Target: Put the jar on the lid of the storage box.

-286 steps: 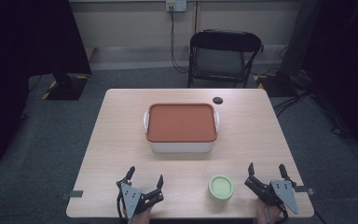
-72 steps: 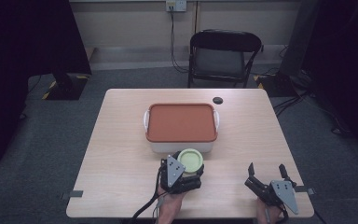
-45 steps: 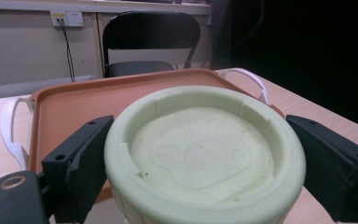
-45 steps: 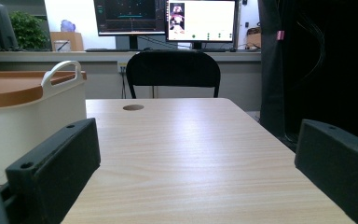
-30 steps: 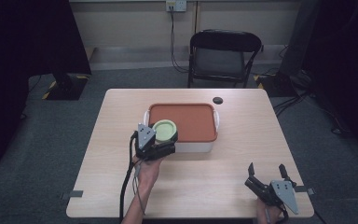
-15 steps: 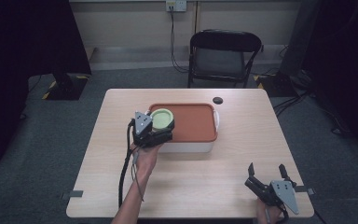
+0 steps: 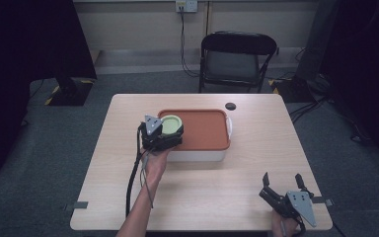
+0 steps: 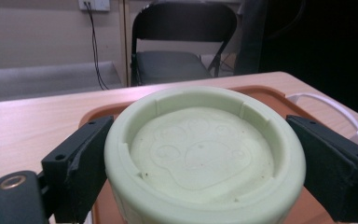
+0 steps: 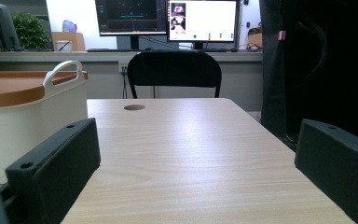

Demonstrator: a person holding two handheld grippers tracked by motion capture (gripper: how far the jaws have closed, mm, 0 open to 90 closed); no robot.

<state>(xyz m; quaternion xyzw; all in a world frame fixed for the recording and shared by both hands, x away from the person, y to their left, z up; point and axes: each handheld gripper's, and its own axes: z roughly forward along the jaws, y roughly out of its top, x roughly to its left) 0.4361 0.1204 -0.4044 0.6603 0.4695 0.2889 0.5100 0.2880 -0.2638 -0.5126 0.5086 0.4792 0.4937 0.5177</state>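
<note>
Wooden desk (image 7: 202, 173) carries an orange-lidded box (image 7: 200, 131); the left gripper (image 7: 170, 126) has its 2 jaws clamping a green cup (image 8: 205, 154) between them above the lid, while the right gripper (image 7: 282, 190) rests with jaws apart.

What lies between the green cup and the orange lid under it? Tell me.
Nothing visible. The left gripper is shut on the green cup, its jaws pressed to both sides, and carries it over the left end of the orange lid of the white box. Bare lid lies around it. Whether the cup already touches the lid cannot be told.
</note>
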